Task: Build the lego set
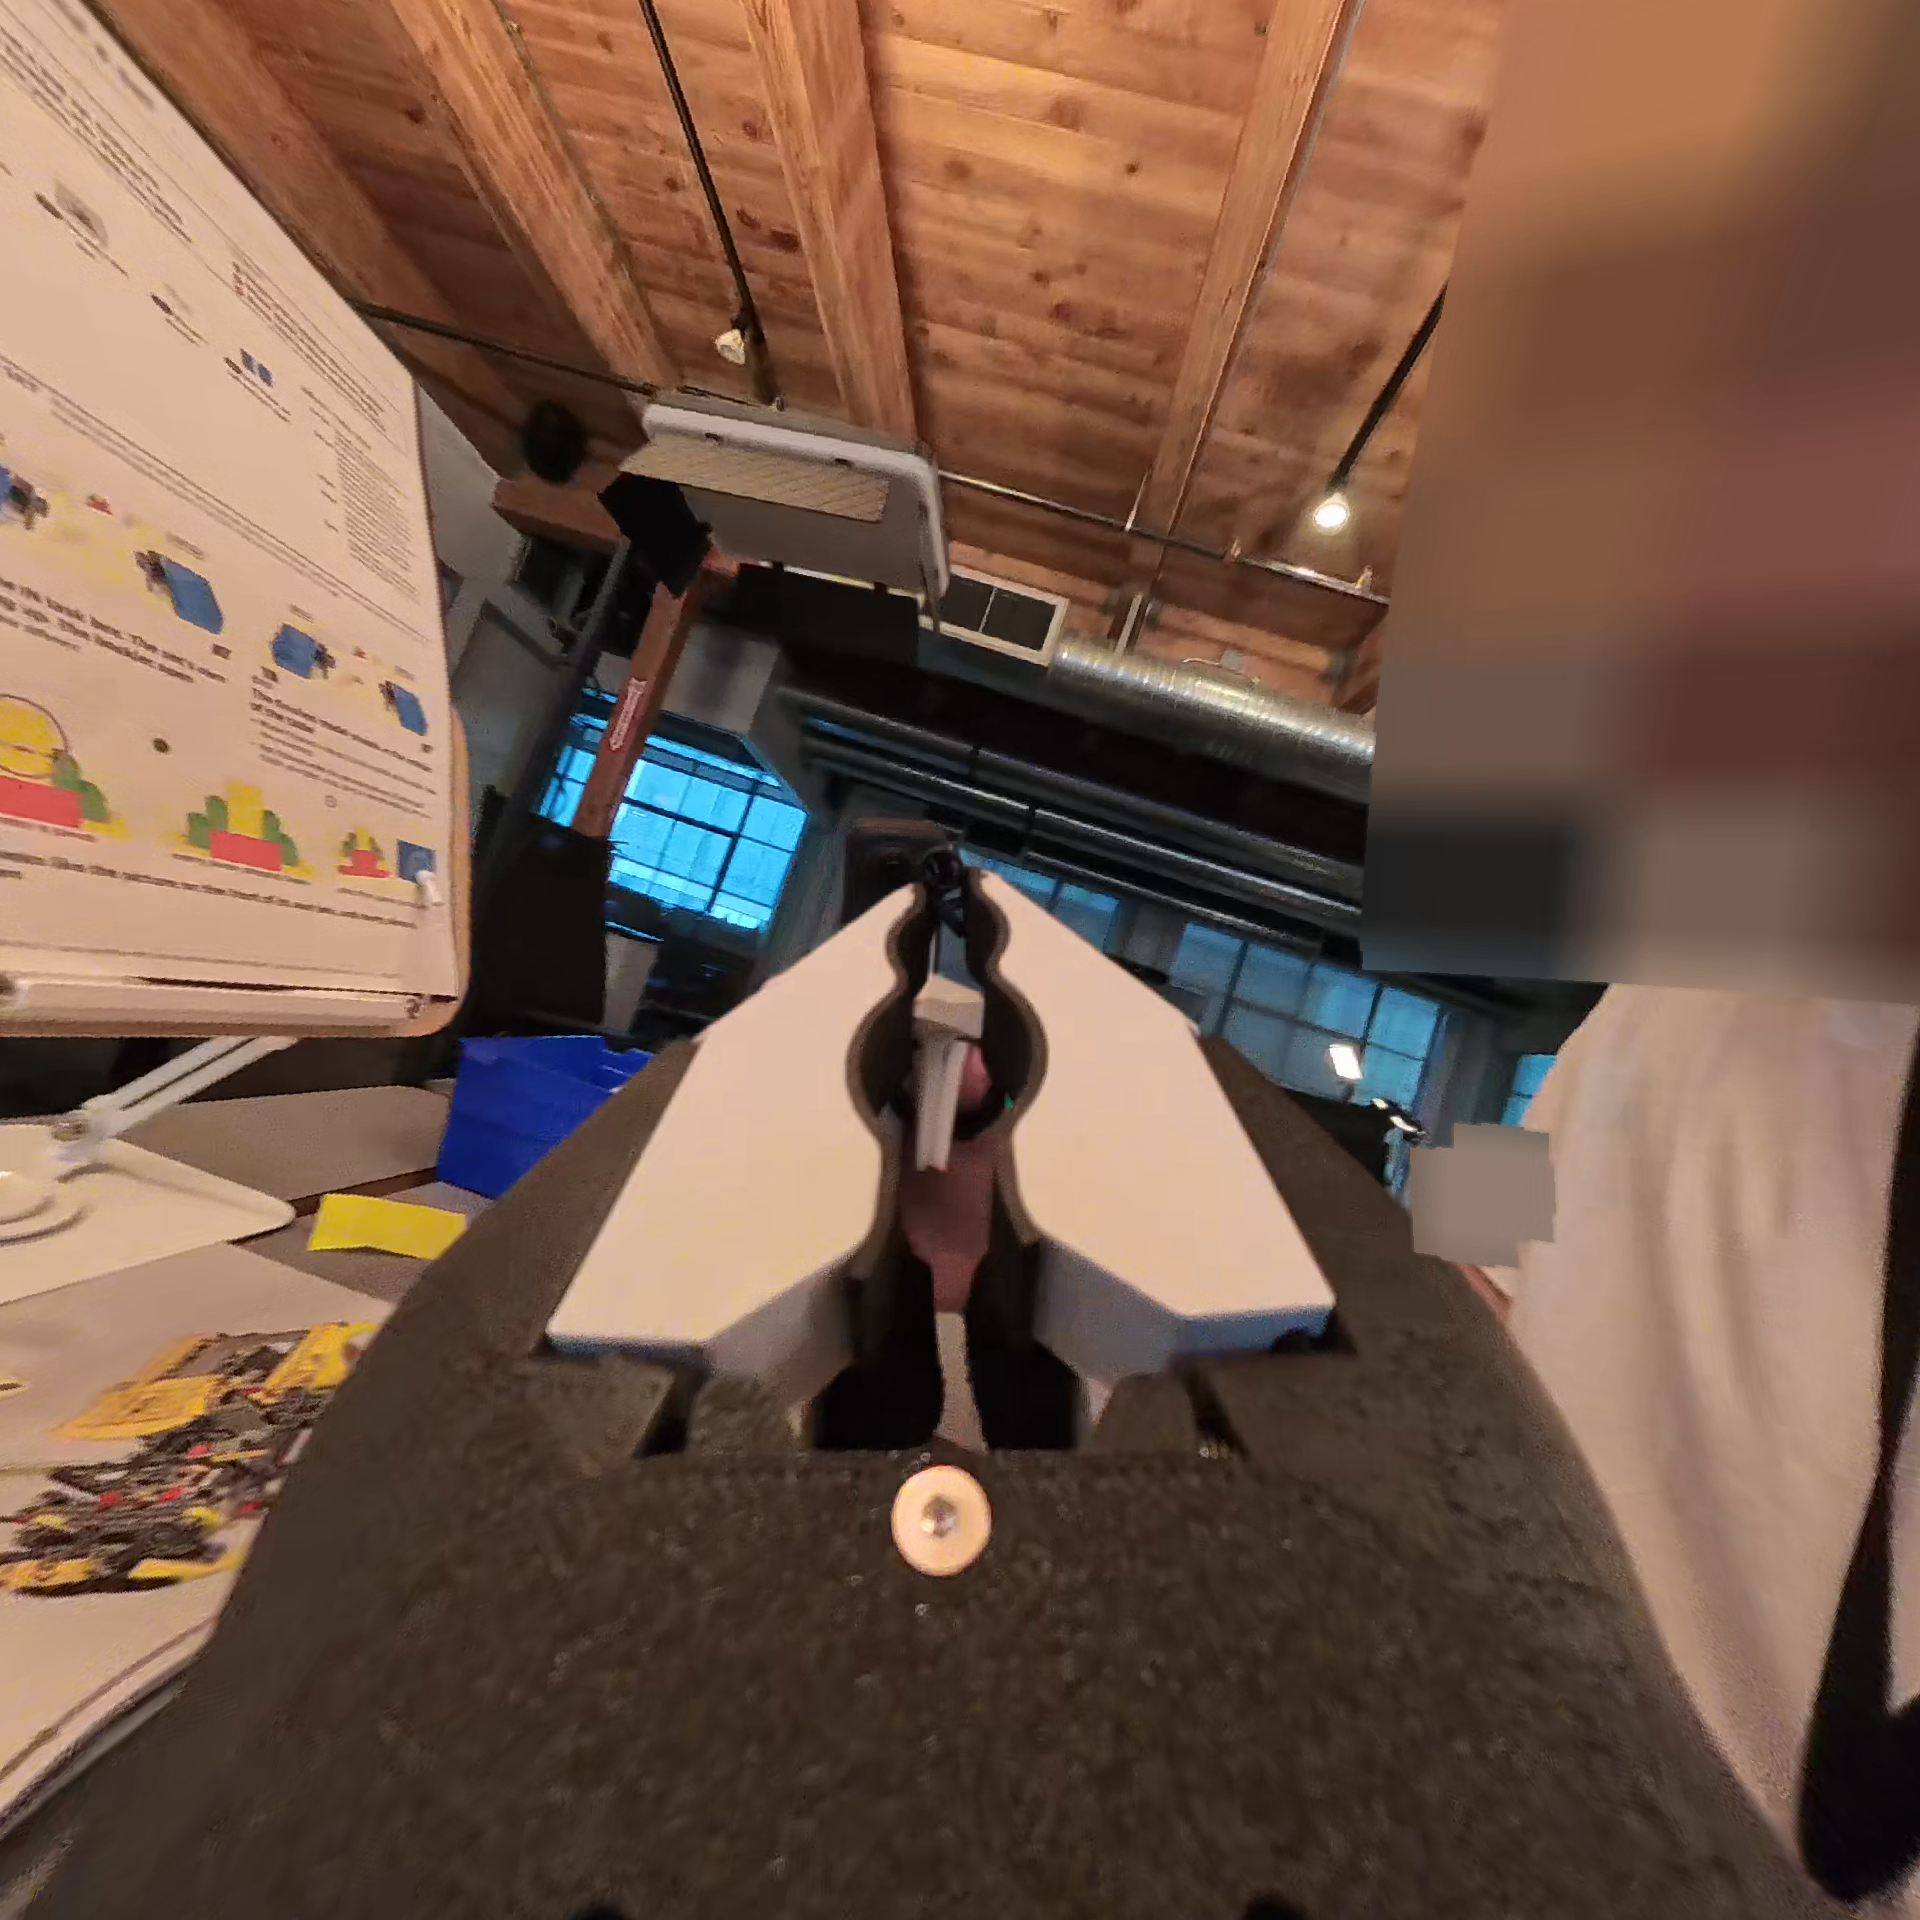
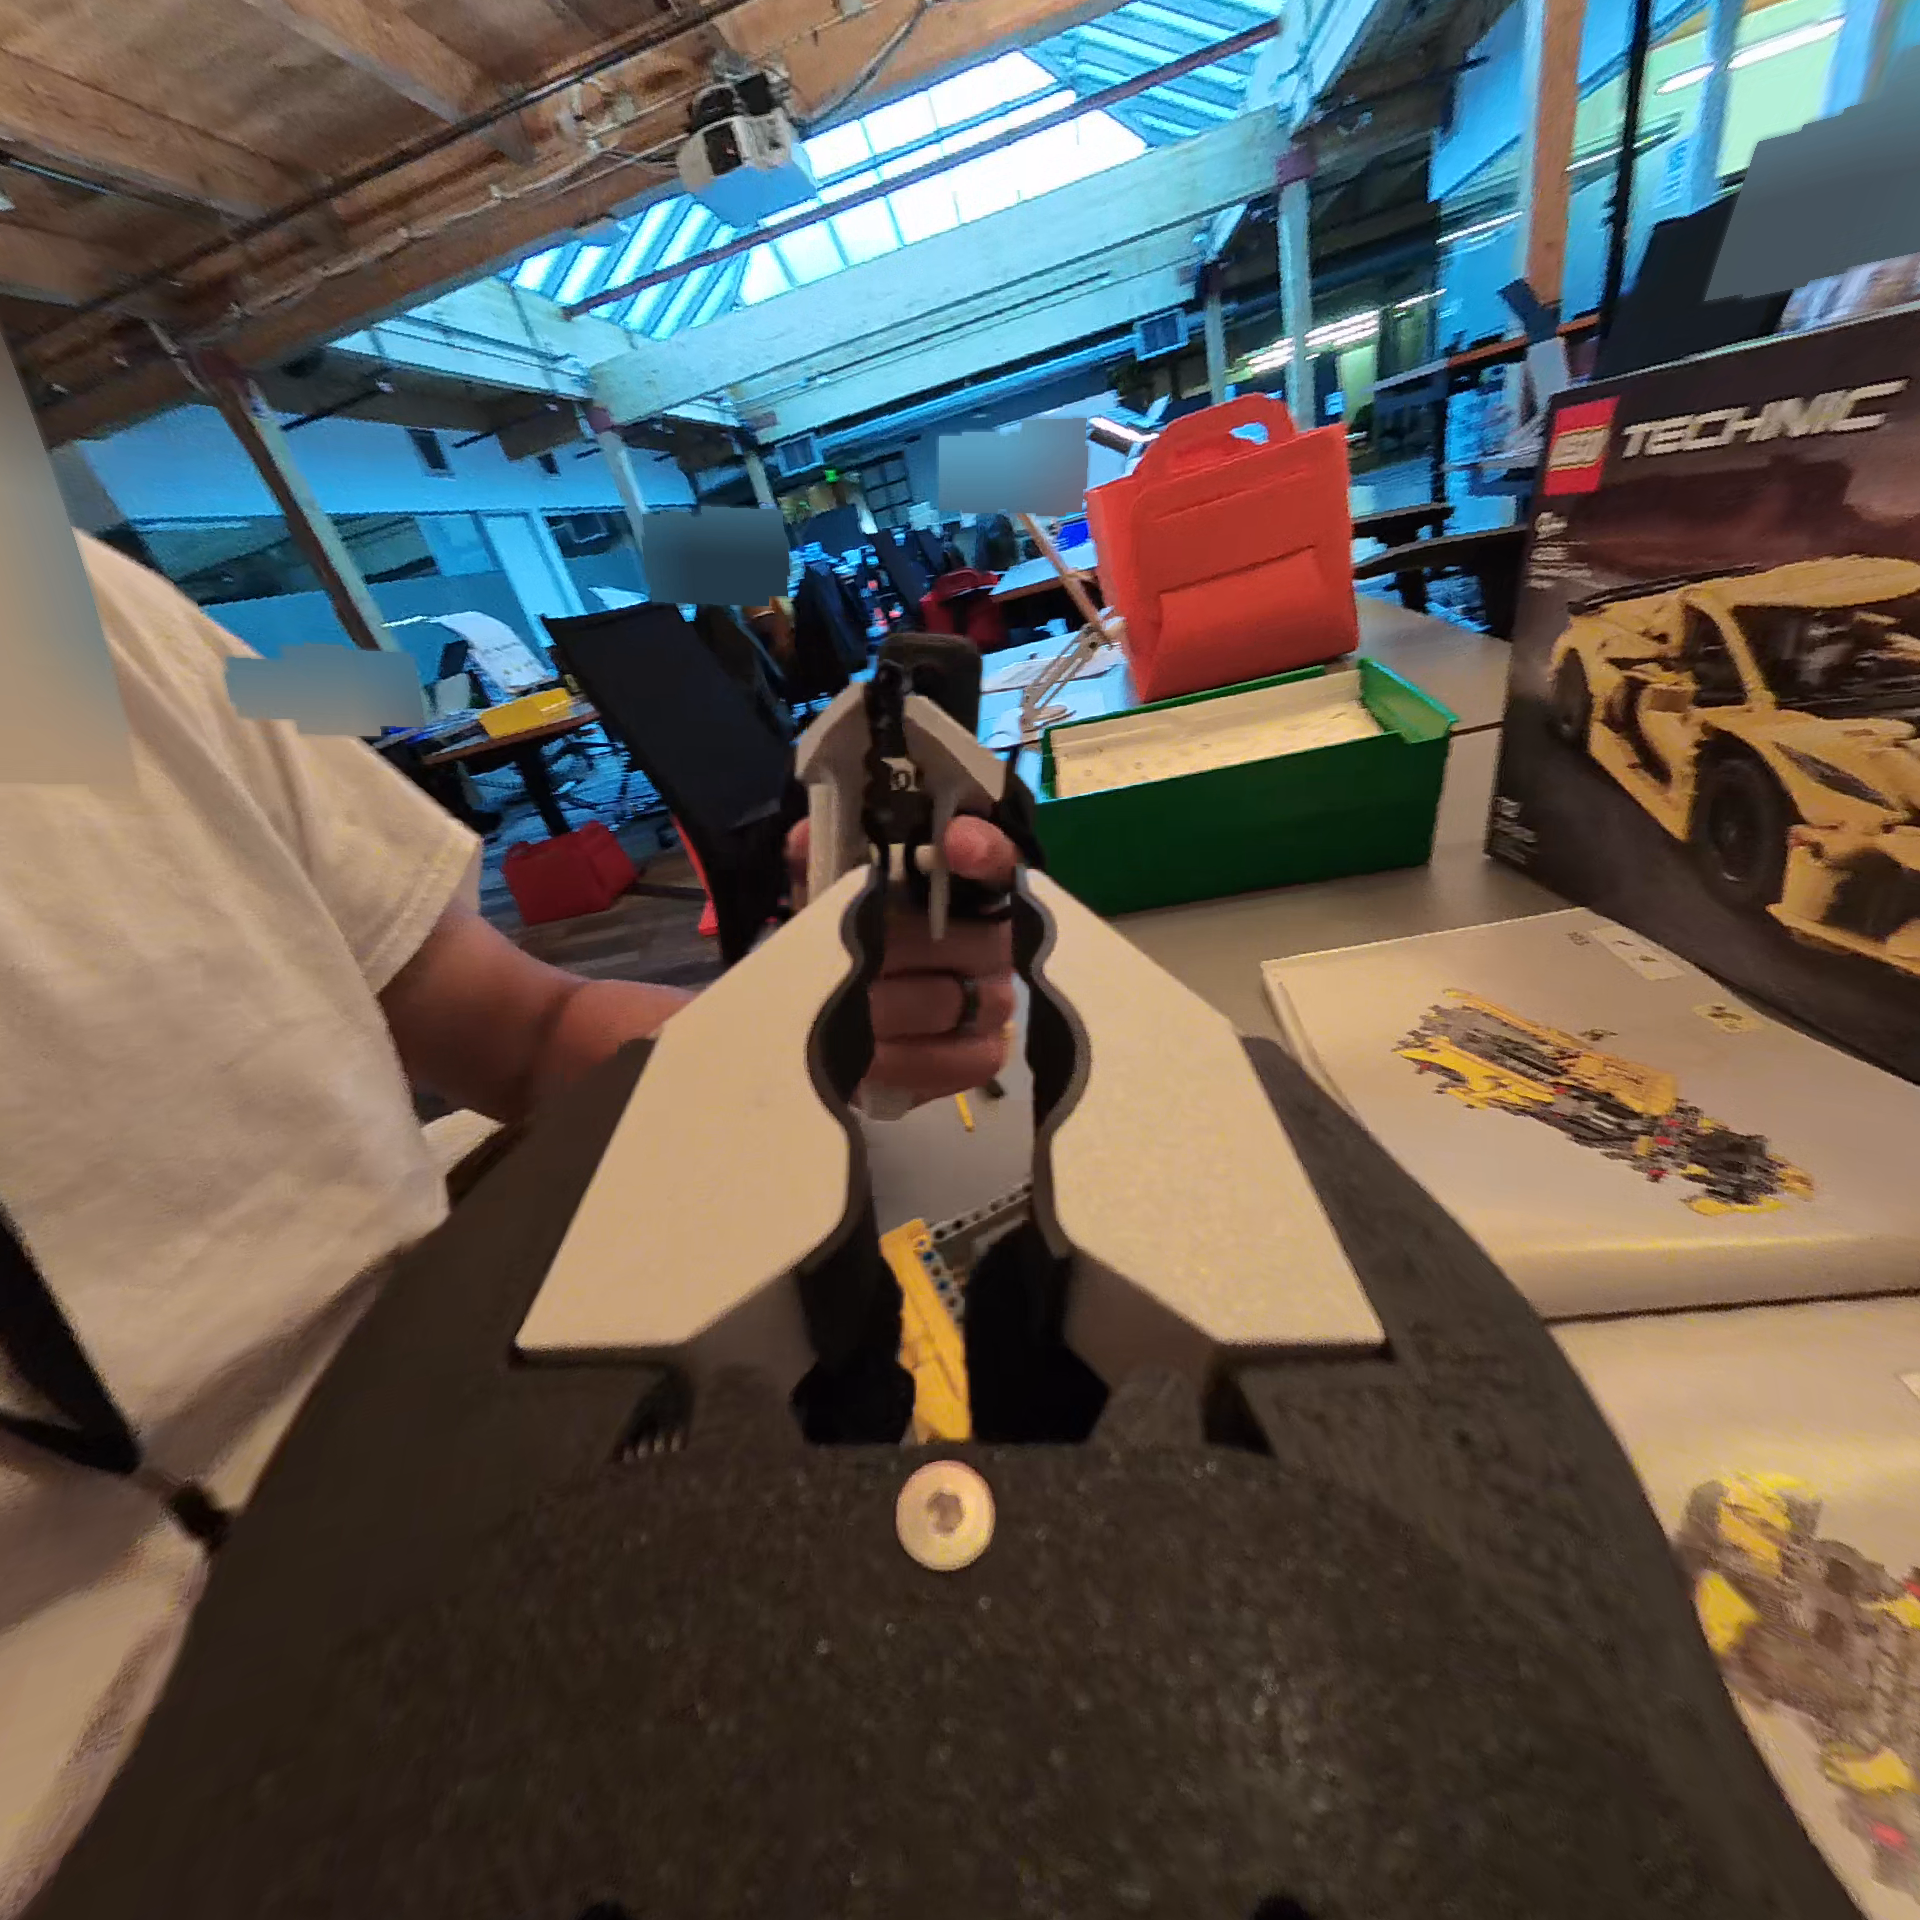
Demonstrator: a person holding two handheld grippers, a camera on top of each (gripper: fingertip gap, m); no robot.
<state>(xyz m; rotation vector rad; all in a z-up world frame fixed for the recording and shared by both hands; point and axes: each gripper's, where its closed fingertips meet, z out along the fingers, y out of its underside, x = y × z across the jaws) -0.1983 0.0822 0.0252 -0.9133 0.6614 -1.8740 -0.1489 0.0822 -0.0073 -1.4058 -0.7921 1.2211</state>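
Observation:
My left gripper (image 1: 940,896) points up toward the ceiling and is shut on a small black lego piece (image 1: 943,902) at its tips. In the right wrist view the left gripper (image 2: 896,727) stands upright in a hand, with the black lego piece (image 2: 894,774) pinched between its white fingers. My right gripper (image 2: 940,894) sits just below it, jaws a narrow gap apart and holding nothing. The black piece's lower end hangs by the right gripper's left fingertip. A yellow and grey lego assembly (image 2: 928,1320) shows through the gap lower down.
On the grey table are a green bin (image 2: 1247,821), an orange bag (image 2: 1226,540), the lego set box (image 2: 1714,675) and open instruction booklets (image 2: 1558,1091). An instruction sheet on a stand (image 1: 208,623), a blue bin (image 1: 520,1101) and a person in a white shirt (image 1: 1714,1351) are close by. The tips of one gripper are about 6 centimetres away from the tips of the other.

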